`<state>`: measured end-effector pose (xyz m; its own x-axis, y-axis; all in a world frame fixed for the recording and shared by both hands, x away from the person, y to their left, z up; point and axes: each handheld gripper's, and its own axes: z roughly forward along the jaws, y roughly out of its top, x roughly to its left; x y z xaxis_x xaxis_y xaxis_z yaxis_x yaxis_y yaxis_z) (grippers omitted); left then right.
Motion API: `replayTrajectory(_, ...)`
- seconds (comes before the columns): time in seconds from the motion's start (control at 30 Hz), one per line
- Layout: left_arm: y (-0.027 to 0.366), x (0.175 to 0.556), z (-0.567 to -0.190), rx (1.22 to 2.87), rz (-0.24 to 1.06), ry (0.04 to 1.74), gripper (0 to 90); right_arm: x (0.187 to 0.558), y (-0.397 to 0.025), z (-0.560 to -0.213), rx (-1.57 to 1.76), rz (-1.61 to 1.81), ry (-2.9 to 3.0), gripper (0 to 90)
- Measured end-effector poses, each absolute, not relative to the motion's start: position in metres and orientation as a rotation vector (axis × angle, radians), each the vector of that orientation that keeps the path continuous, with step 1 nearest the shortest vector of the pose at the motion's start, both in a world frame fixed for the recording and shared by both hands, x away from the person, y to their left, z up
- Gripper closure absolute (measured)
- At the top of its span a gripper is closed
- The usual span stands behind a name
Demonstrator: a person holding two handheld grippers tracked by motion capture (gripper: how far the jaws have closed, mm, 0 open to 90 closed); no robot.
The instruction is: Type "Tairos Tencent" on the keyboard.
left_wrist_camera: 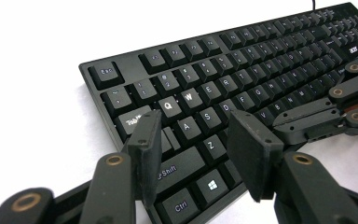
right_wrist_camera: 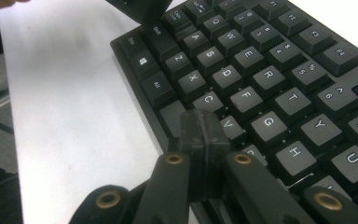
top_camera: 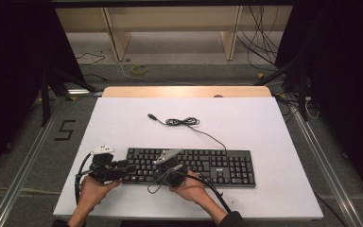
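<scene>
A black keyboard lies across the front of the white table, and its cable coils behind it and ends in a loose USB plug. My left gripper hovers open over the keyboard's left end; its fingers straddle the A, Z and Shift keys, and I cannot tell if they touch. My right gripper is shut on nothing, its tips low over the bottom row by C and V. I cannot tell whether they touch a key.
The two grippers sit close together, and the right one's jaws reach into the left gripper view. A wooden strip edges the table's far side. Beyond it are shelf legs and loose floor cables. Dark stands flank the table.
</scene>
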<state>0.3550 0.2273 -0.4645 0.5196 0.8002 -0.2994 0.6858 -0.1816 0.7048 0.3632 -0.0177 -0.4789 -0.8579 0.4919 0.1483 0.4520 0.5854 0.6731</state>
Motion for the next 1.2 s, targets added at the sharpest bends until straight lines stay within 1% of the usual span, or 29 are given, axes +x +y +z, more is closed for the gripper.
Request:
replayTrajectory(0.27,0.228,0.356,-0.465,1.919,0.170,1.222,52.1,0.365,-0.023,-0.467,0.867,1.267,2.708,90.0)
replayTrajectory(0.53,0.227,0.356,-0.466,1.926,0.169,1.220,46.3,0.374,-0.031,-0.459,0.914,1.321,2.654,90.0)
replayTrajectory(0.67,0.226,0.356,-0.466,1.925,0.164,1.221,43.8,0.378,-0.033,-0.459,0.931,1.331,2.639,87.1)
replayTrajectory(0.73,0.226,0.356,-0.466,1.926,0.164,1.220,43.9,0.379,-0.032,-0.458,0.934,1.330,2.633,83.1)
replayTrajectory(0.83,0.226,0.356,-0.466,1.931,0.161,1.211,47.3,0.382,-0.031,-0.456,0.942,1.331,2.629,78.3)
replayTrajectory(0.87,0.226,0.355,-0.466,1.935,0.158,1.206,49.7,0.383,-0.030,-0.456,0.943,1.333,2.622,75.9)
replayTrajectory(0.93,0.225,0.355,-0.466,1.943,0.156,1.195,56.0,0.385,-0.028,-0.454,0.947,1.337,2.618,74.7)
replayTrajectory(1.0,0.225,0.355,-0.466,1.952,0.157,1.184,62.4,0.387,-0.027,-0.453,0.946,1.343,2.612,70.5)
replayTrajectory(1.13,0.225,0.354,-0.467,1.967,0.165,1.180,72.6,0.392,-0.024,-0.452,0.954,1.332,2.608,66.5)
replayTrajectory(1.2,0.225,0.354,-0.467,1.968,0.165,1.177,76.0,0.394,-0.023,-0.452,0.960,1.323,2.606,64.8)
